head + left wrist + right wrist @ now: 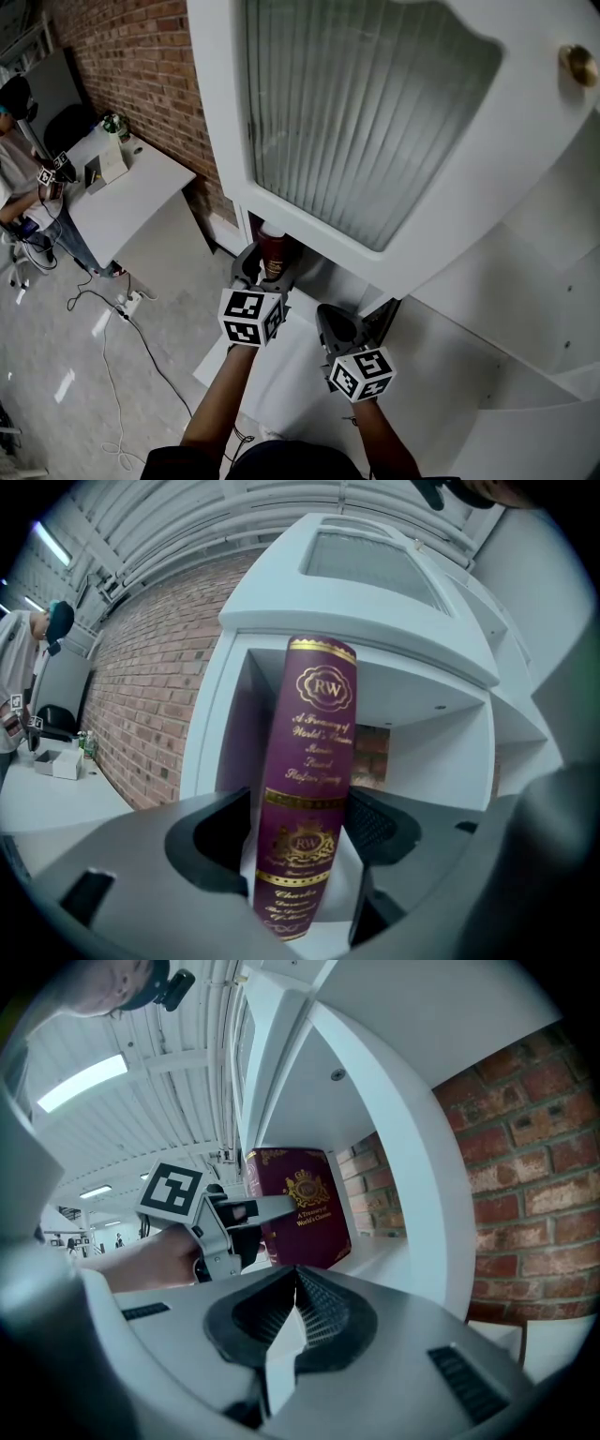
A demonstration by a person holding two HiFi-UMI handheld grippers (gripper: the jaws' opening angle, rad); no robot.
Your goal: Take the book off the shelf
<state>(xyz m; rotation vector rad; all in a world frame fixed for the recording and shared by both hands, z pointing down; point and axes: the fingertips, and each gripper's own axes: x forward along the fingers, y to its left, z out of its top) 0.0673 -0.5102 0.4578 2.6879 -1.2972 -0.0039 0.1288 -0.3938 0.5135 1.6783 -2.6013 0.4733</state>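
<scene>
At the open front of the white cabinet [525, 281], the left gripper [298, 832] is held with its jaws spread wide, 1 on each side of the book [314, 761]. The right pad lies just beside the spine, a thin gap is seen at the left pad, and no squeeze can be made out. The right gripper [296, 1283] is kept near and to the right of it, jaws closed together with nothing between them.

The book is stood upright on the shelf [384, 1251], inside the cabinet's left compartment. Its long axis is vertical, with the top leaned slightly to the right in the left gripper view. The maroon spine with gold lettering is turned outward toward the left gripper; the crested cover is seen in the right gripper view.

The book's lower end is cut off by the gripper body in the left gripper view. In the head view only its top end is shown, the rest being hidden behind the left gripper and the edge of the door [375, 122] with ribbed glass. The small print on the spine cannot be read with certainty.

A brick wall [141, 66] is seen to the left, and far left a person [14, 178] beside a table [131, 192].
</scene>
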